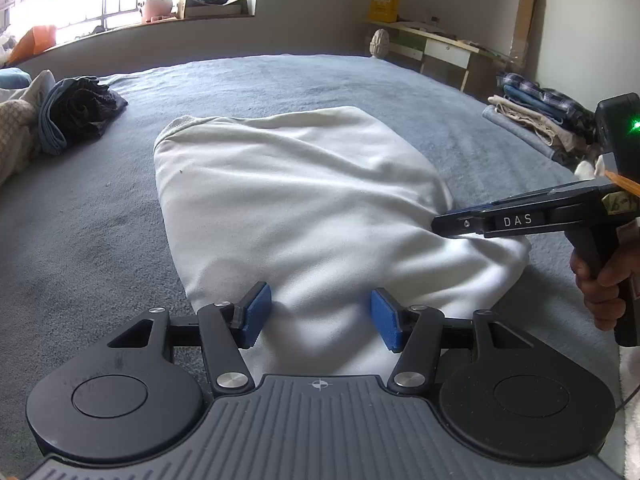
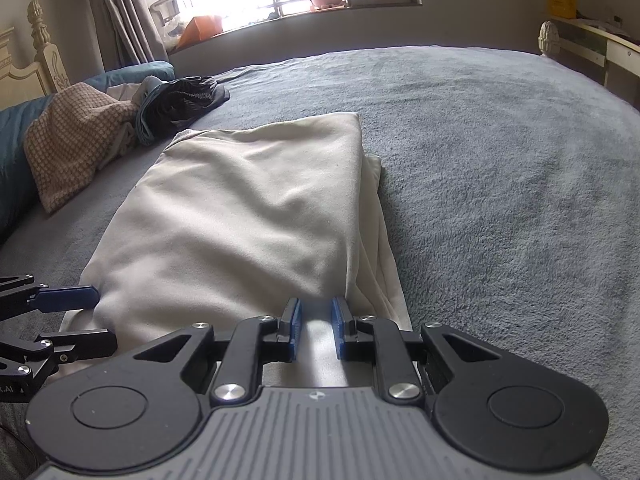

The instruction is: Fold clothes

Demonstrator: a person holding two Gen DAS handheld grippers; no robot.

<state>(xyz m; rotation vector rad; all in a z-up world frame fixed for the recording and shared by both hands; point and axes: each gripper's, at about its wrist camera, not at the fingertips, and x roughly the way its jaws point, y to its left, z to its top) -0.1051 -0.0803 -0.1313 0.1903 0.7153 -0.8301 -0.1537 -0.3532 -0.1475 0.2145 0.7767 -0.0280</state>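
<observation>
White garment point(image 1: 304, 200) pinched in right hand-held gripper point(image 2: 316, 326); left hand-held gripper point(image 1: 318, 316) spread apart

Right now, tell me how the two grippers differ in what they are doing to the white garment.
The right gripper is pinched shut on a ridge of the white garment at its near right corner; the left gripper stands open, pads apart, with cloth between them but not squeezed. The right jaws are narrow, the left jaws wide. Both sit at the garment's near edge on the grey bed cover.
</observation>
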